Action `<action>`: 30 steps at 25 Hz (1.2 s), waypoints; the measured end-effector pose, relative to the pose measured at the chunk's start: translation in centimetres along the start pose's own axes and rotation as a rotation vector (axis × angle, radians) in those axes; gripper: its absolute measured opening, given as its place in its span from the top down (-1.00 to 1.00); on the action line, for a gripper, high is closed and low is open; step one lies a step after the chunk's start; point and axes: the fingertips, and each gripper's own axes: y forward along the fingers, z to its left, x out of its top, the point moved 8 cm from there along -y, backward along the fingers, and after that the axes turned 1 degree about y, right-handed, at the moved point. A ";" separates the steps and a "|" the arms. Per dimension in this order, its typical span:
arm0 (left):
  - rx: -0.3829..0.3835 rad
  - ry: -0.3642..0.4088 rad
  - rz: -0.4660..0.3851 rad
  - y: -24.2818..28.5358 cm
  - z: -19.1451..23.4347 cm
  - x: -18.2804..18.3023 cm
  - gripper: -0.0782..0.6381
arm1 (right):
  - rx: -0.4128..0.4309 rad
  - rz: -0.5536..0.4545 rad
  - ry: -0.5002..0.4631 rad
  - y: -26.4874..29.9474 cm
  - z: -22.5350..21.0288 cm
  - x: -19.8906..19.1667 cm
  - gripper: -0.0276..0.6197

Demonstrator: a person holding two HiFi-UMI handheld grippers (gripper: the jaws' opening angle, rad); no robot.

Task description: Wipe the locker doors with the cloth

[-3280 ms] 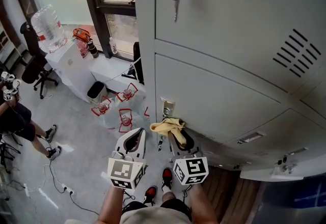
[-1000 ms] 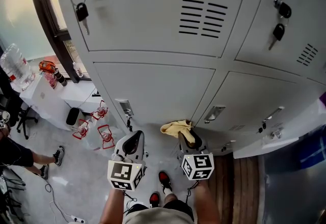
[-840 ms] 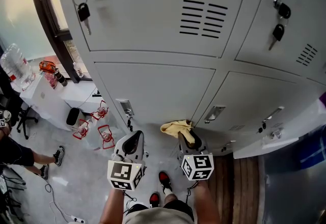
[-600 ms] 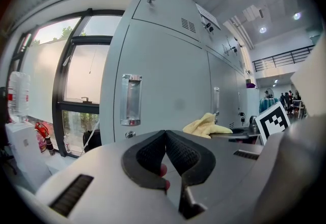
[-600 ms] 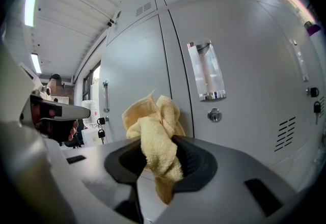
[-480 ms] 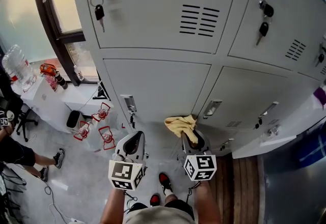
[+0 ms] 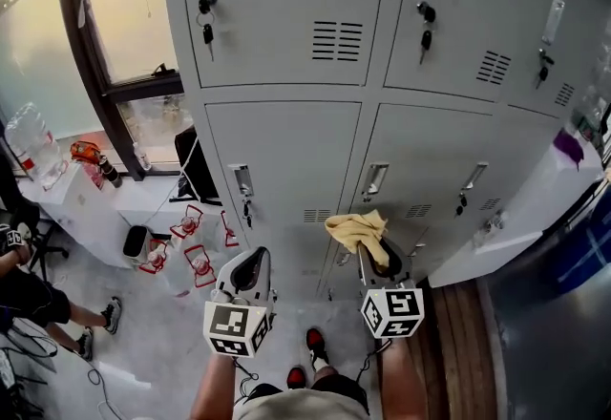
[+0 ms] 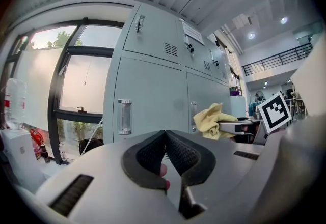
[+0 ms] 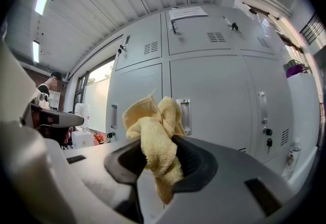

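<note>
Right gripper [image 9: 161,152]: mine, jaws clamped on the cloth. Its marker cube [image 7: 392,311] sits at 6 o'clock of the jaws in the head view.
Cloth [image 7: 358,229]: yellow and bunched, standing up out of the right jaws at 12 o'clock. A tail hangs below the pads in the right gripper view.
Cloth against lockers: it sits in front of the lower row, near the seam between two doors. I cannot tell from here whether it touches the metal.
Left gripper [image 8: 164,134]: mine, pads pressed together with nothing between them. It is at 9 o'clock of the right gripper, apart from it.
Locker doors [image 7: 286,156]: grey, two rows in view, the upper doors with vent slots.
Handles [image 7: 242,181]: metal pulls near the top of each lower door.
Keys [image 7: 206,27]: hanging from upper-door locks, at 11 and 1 o'clock of the cloth.
Window [image 7: 129,22]: dark frame, at 10 o'clock in the head view, beside the lockers.
Water bottle [image 7: 31,146]: large and clear, at 9 o'clock.
Person [image 7: 19,280]: at 8 o'clock, only partly in frame.
My shoes [image 7: 315,342]: red and black, at 6 o'clock, between the two grippers.
</note>
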 end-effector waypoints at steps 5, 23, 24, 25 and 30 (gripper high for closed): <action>-0.048 0.013 -0.012 -1.1 -2.2 0.6 0.72 | -0.060 -0.025 -0.005 -4.8 -1.4 1.0 0.49; -0.063 0.016 -0.001 -8.5 -15.6 -0.1 0.72 | -0.066 -0.047 -0.023 -20.8 -5.0 0.3 0.49; -0.057 0.018 0.001 -9.1 -16.3 -0.2 0.72 | -0.058 -0.043 -0.020 -21.6 -5.0 -0.1 0.49; -0.052 0.019 0.003 -9.8 -17.0 -0.3 0.72 | -0.051 -0.039 -0.016 -22.4 -5.1 -0.4 0.49; -0.030 0.020 0.008 -13.0 -20.0 -1.0 0.72 | -0.020 -0.018 0.003 -26.2 -4.9 -2.0 0.49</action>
